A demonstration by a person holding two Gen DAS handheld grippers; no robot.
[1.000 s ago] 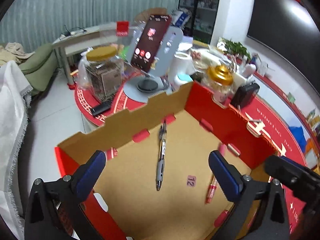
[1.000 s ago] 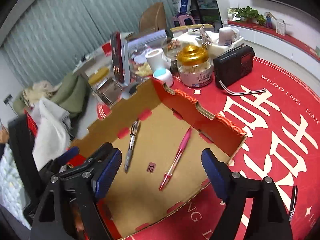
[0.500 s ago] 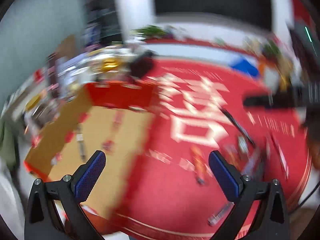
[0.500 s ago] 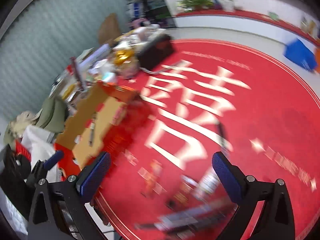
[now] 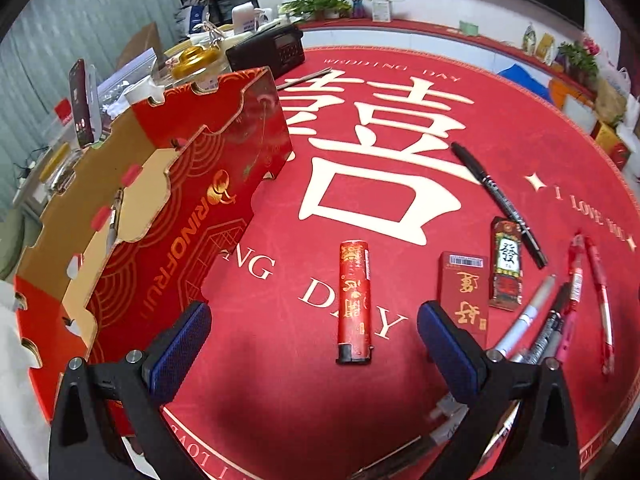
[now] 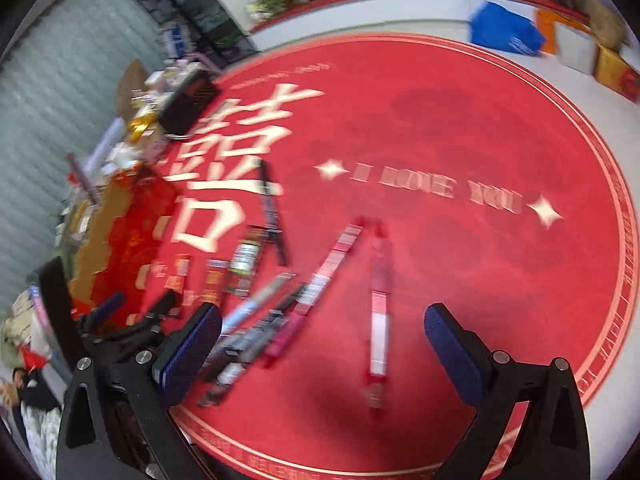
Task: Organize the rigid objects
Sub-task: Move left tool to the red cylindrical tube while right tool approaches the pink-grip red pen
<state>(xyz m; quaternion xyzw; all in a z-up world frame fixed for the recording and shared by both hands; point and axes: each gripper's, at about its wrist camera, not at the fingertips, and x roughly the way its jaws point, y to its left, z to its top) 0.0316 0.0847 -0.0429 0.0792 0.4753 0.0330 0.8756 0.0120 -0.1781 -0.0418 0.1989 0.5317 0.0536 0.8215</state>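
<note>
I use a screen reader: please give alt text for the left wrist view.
The open left gripper hovers over a red lighter on a red table mat. A red cardboard box stands left; small red boxes and pens lie right.

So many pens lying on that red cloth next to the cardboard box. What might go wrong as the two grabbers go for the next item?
1. The pens at the right lie bunched and overlapping, so jaws closing there may catch two or scatter them.
2. The lighter lies flat between the open left gripper jaws; its round body might roll or slip.
3. The box wall stands close beside the left gripper, which might bump it.
</note>
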